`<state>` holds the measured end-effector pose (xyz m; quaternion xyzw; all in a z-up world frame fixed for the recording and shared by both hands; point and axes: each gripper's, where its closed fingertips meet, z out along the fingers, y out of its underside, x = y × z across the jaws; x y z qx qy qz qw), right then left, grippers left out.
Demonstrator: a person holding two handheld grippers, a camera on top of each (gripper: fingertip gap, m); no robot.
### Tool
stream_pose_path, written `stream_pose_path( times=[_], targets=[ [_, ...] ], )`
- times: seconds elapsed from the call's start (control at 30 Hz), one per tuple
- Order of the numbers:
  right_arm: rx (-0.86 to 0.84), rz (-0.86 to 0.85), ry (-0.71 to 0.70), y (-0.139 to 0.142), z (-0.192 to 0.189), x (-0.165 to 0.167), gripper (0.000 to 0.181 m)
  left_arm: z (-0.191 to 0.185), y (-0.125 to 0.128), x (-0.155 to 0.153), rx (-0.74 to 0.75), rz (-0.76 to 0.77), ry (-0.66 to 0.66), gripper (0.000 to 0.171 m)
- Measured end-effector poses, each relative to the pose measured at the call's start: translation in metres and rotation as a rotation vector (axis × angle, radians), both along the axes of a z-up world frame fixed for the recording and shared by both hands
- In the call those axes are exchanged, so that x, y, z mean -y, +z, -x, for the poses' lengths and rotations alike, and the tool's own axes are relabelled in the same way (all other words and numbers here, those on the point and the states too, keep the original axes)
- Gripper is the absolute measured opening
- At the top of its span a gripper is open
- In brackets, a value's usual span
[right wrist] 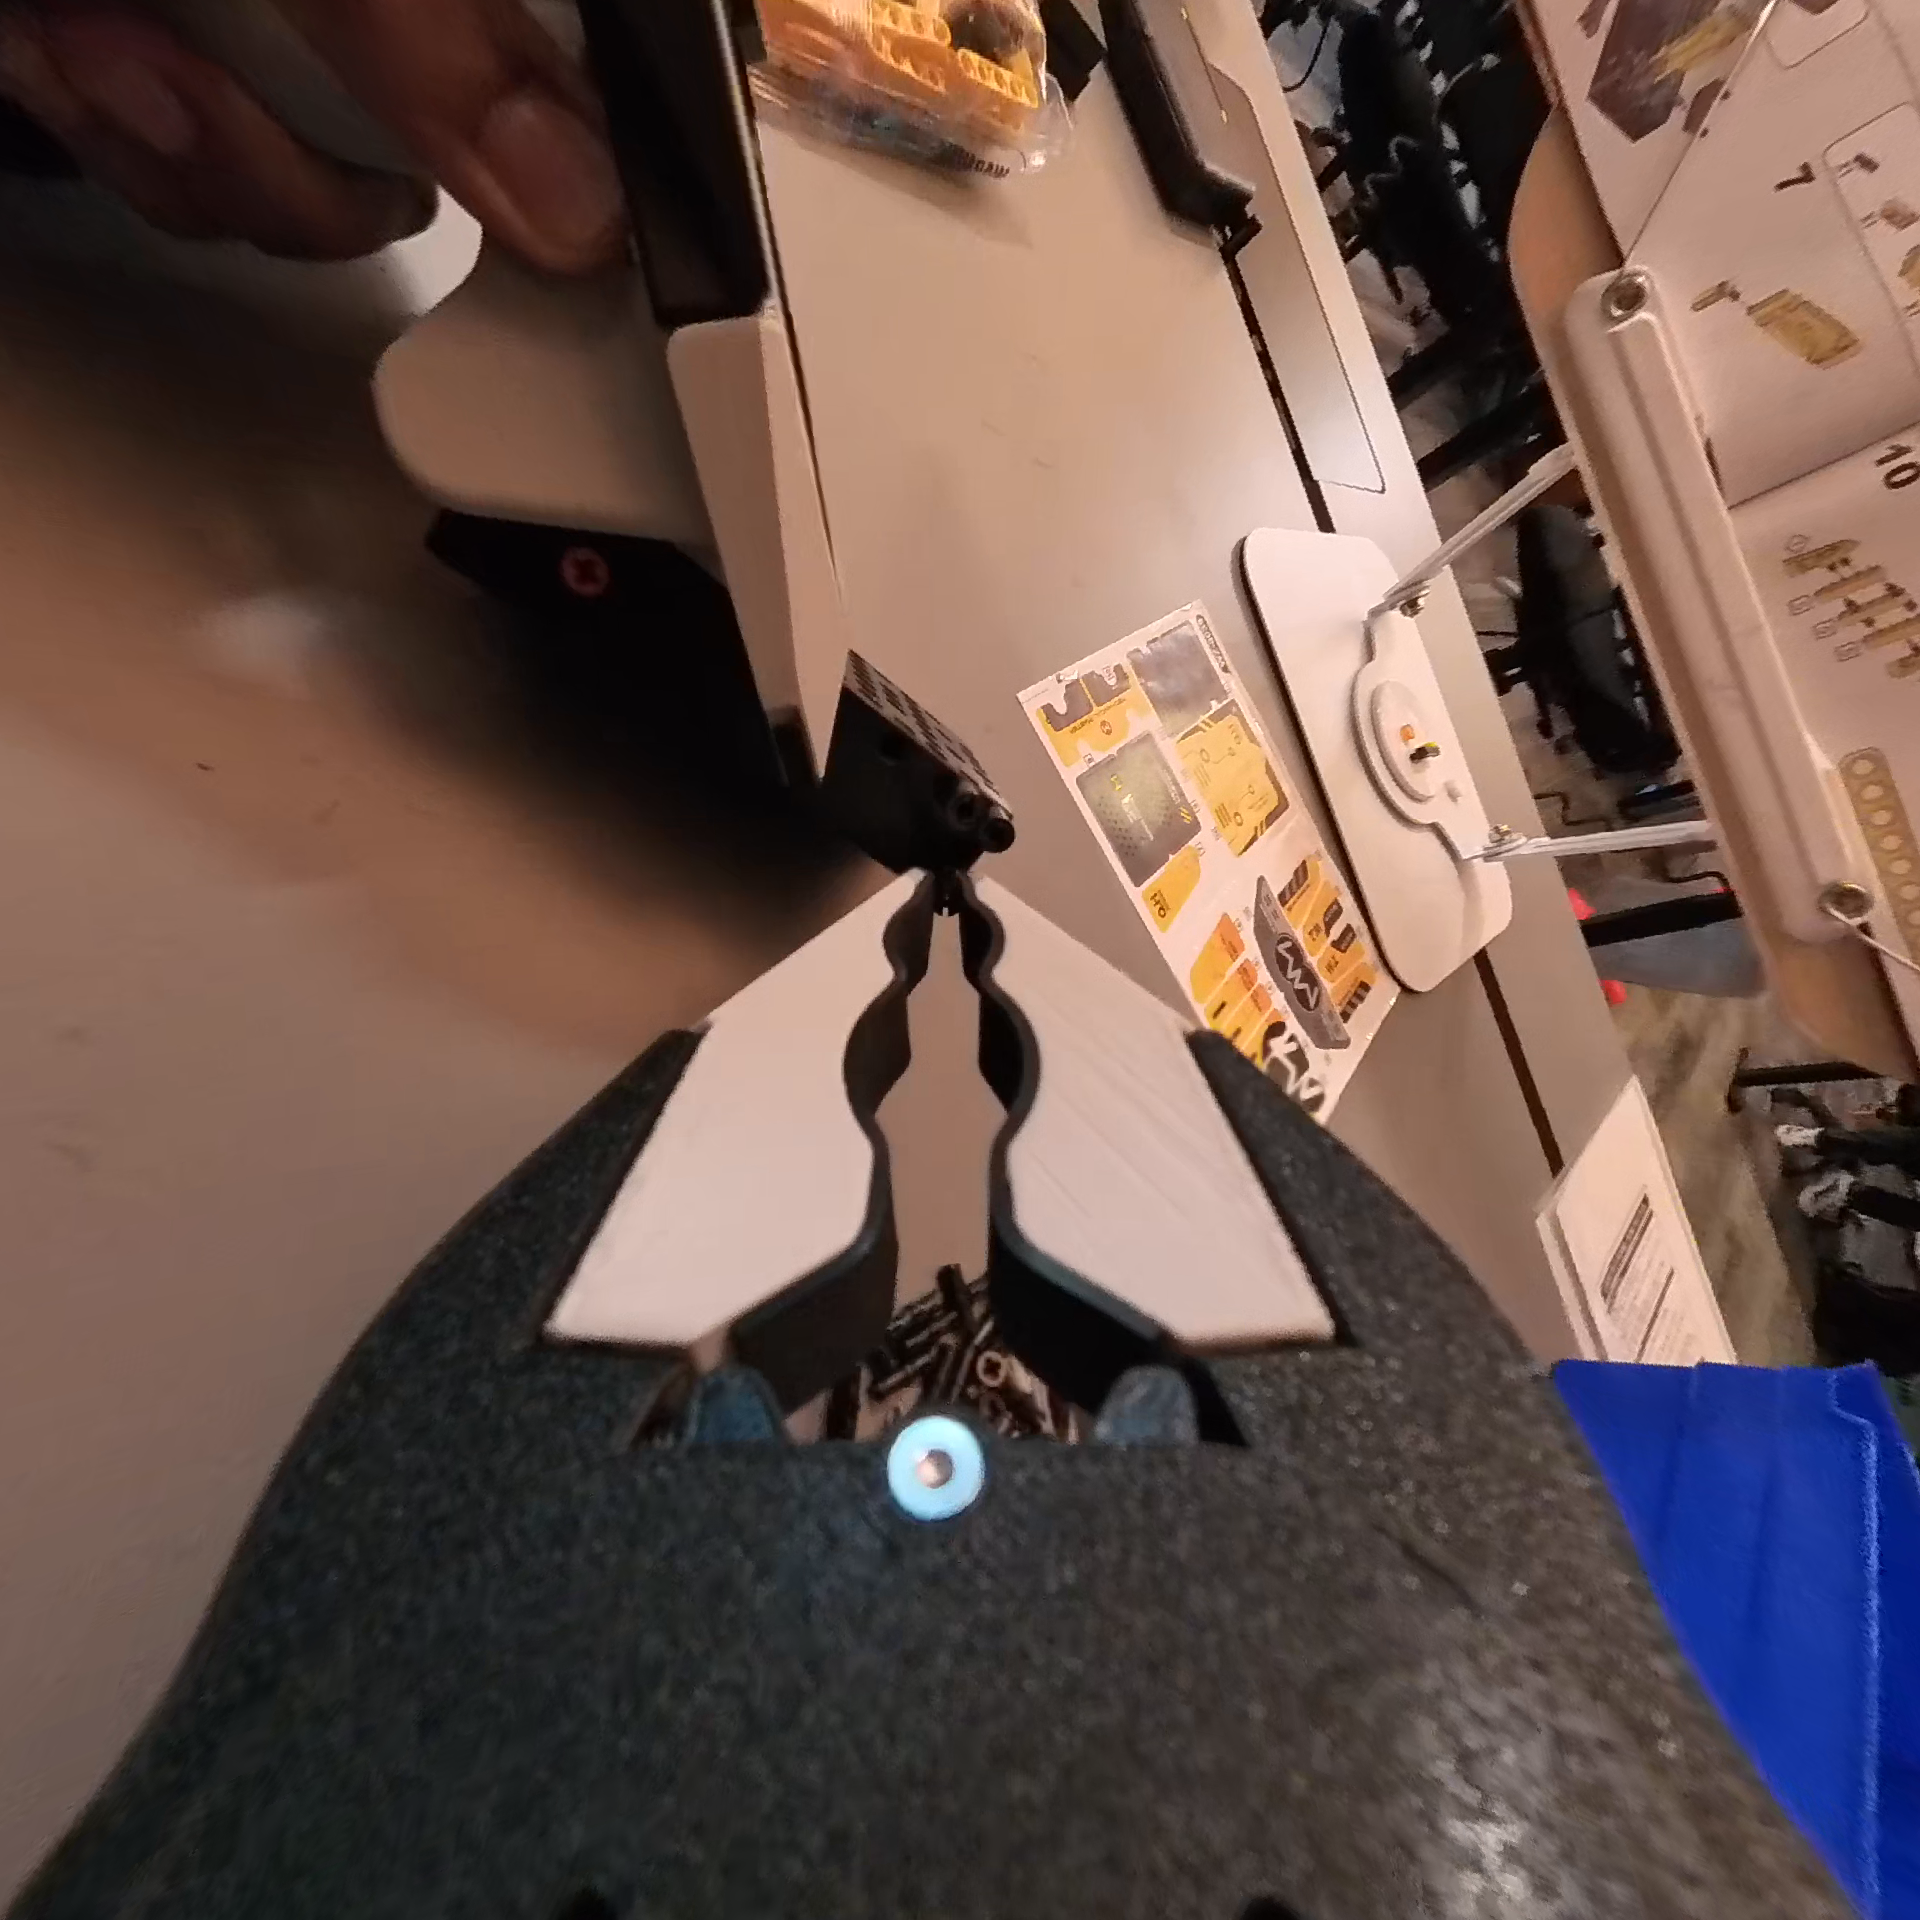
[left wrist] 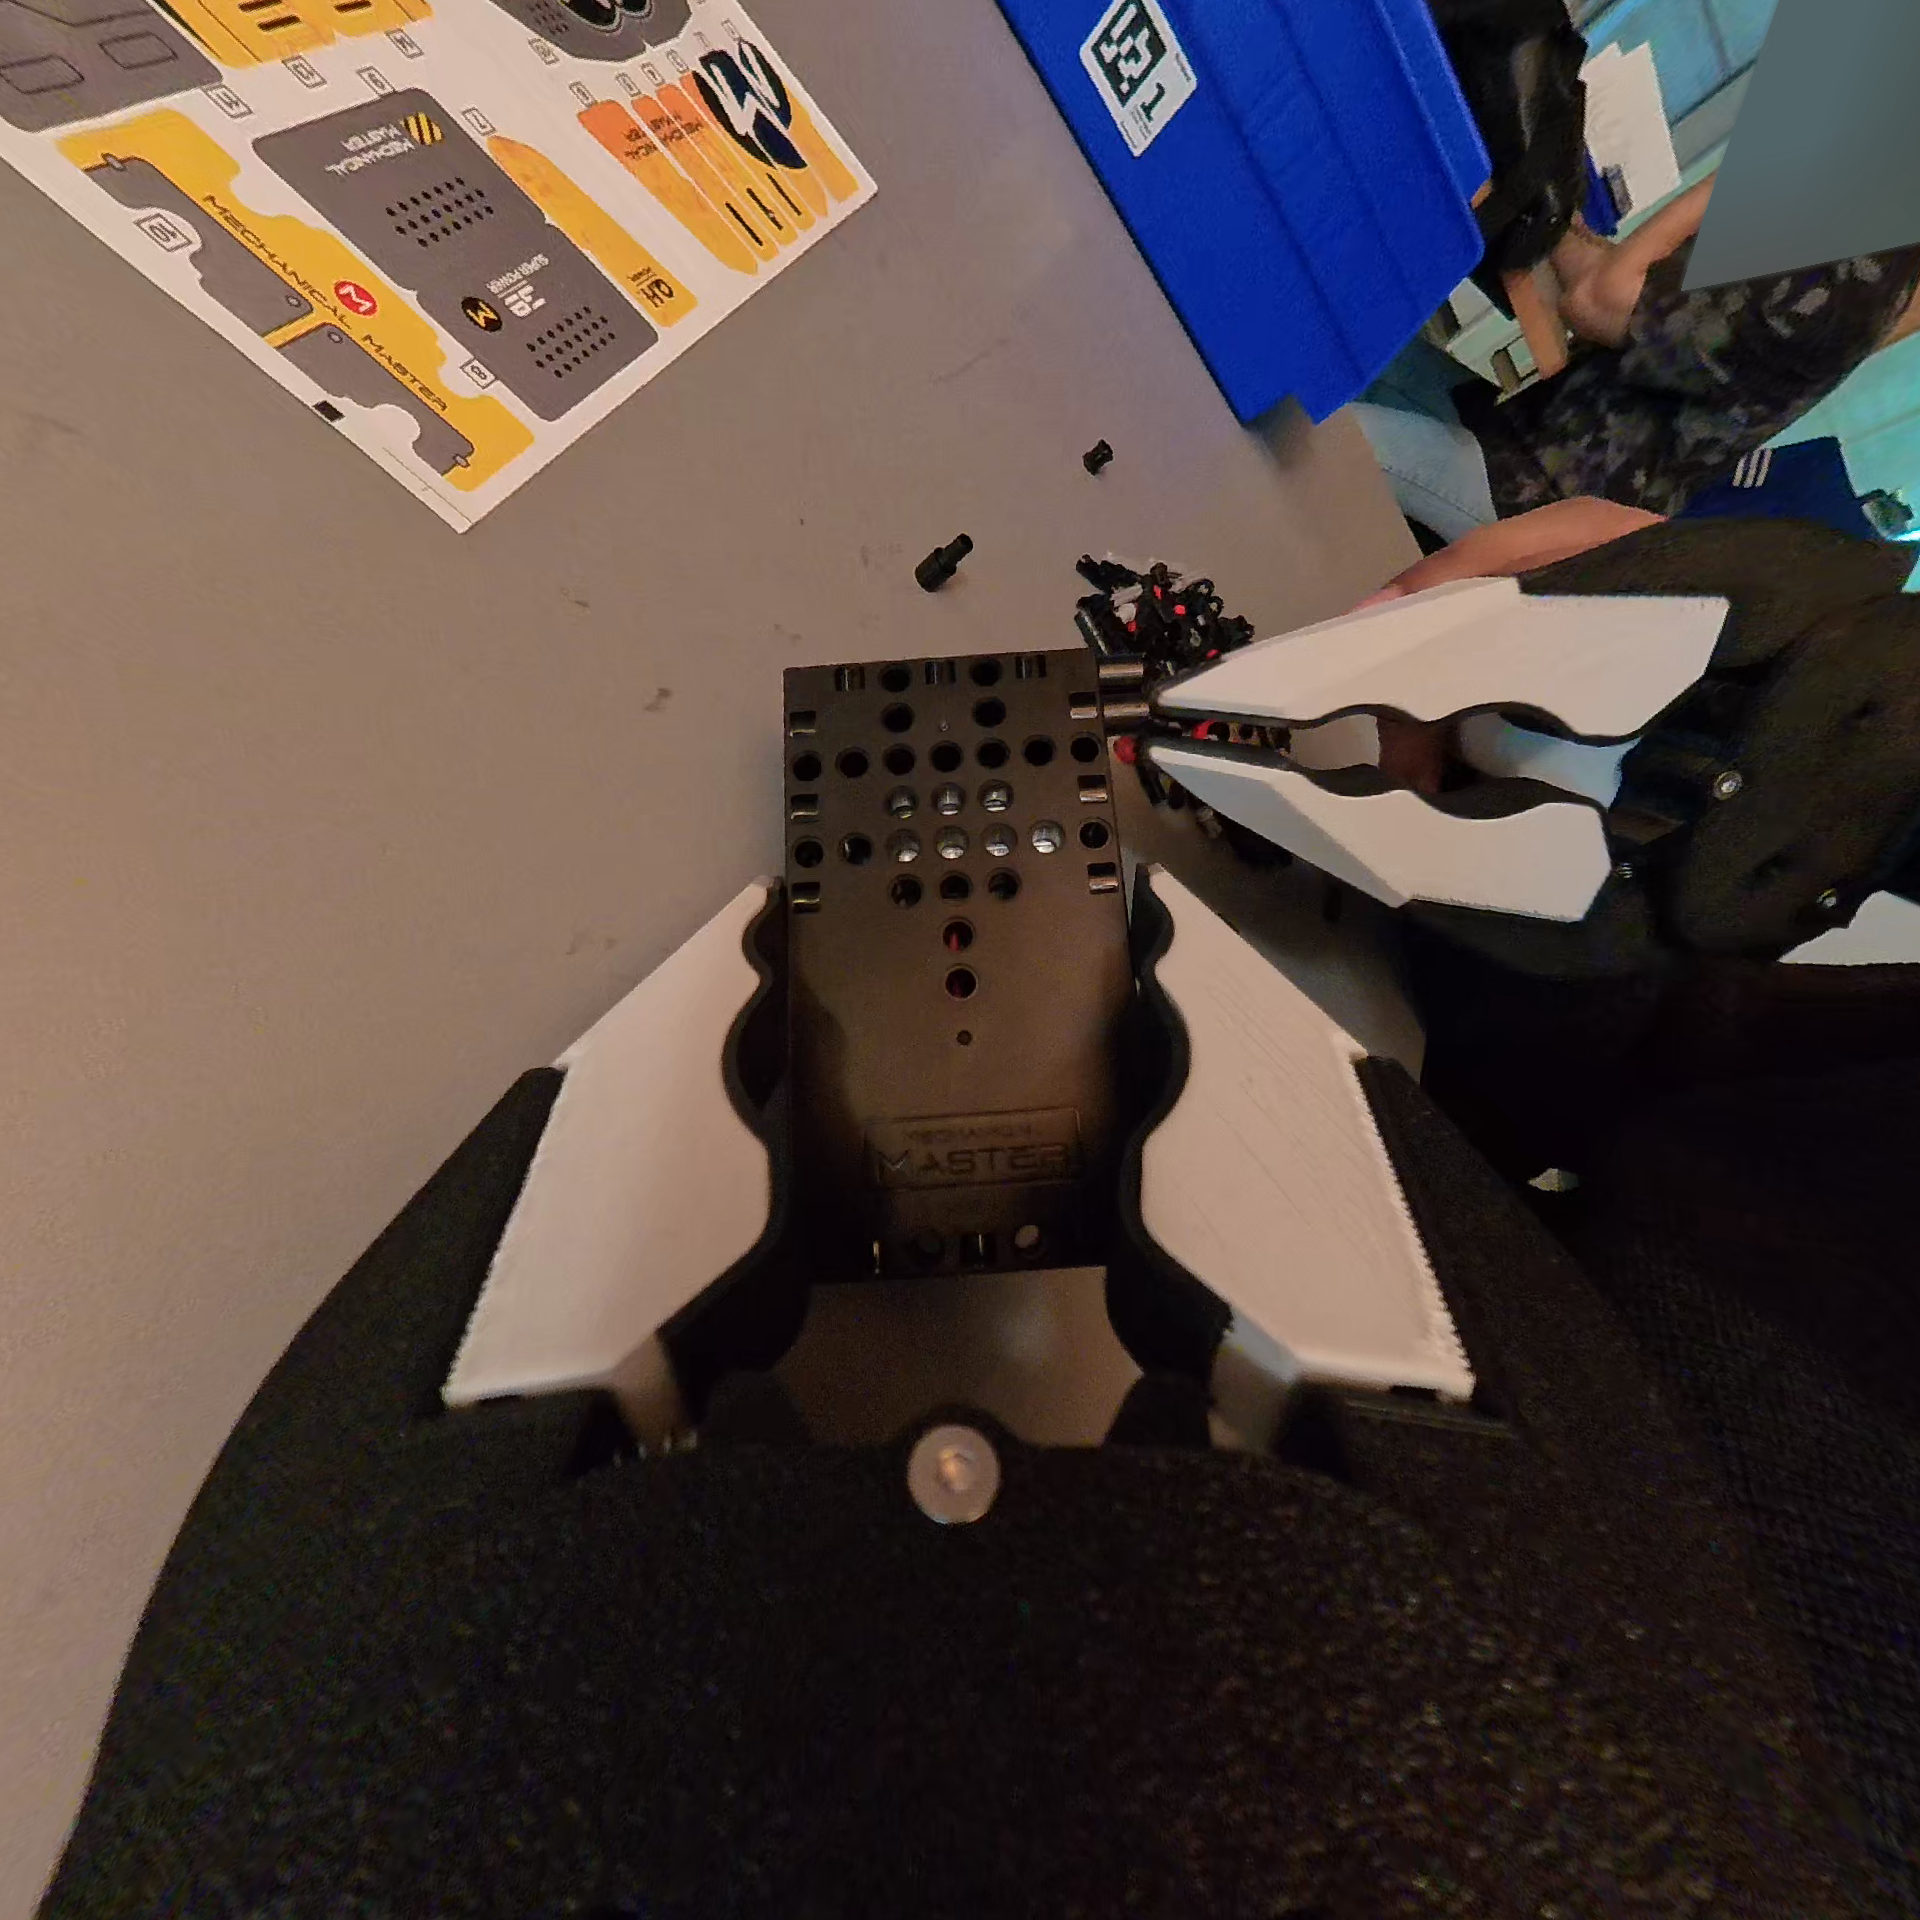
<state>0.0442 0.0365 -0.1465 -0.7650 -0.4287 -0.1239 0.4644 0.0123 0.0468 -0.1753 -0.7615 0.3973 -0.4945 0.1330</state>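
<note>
My left gripper is shut on a black perforated block, clamping its two long sides and holding it over the grey table. My right gripper comes in from the right, its tips at the block's far right edge. In the right wrist view my right gripper is shut on a small pin right below the block's corner, where two black pin ends stick out. The left gripper's white finger lies along the block.
A pile of small black and red pins lies just beyond the block. Two loose black pins lie farther out. A sticker sheet is at the far left, a blue bin at the far right. A white stand base holds an instruction booklet. Some 5 cm of space lies between my two pairs of fingers.
</note>
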Motion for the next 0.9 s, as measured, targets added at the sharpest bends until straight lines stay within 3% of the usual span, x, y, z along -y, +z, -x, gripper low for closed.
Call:
stream_pose_path(
  times=[0.4, 0.67, 0.9],
  targets=[
    [-0.011, 0.04, -0.004, -0.0063, -0.0024, 0.0001, 0.004, -0.0001, -0.0004, 0.0, -0.002, -0.012, -0.007, 0.065],
    [-0.305, 0.191, -0.022, -0.0071, -0.0024, -0.0007, 0.004, 0.0001, -0.0017, 0.0004, -0.018, -0.044, -0.018, 0.065],
    [-0.357, 0.223, -0.048, -0.0082, -0.0033, -0.0015, 0.004, -0.0002, -0.0021, 0.0, -0.021, -0.053, -0.015, 0.065]
  ],
)
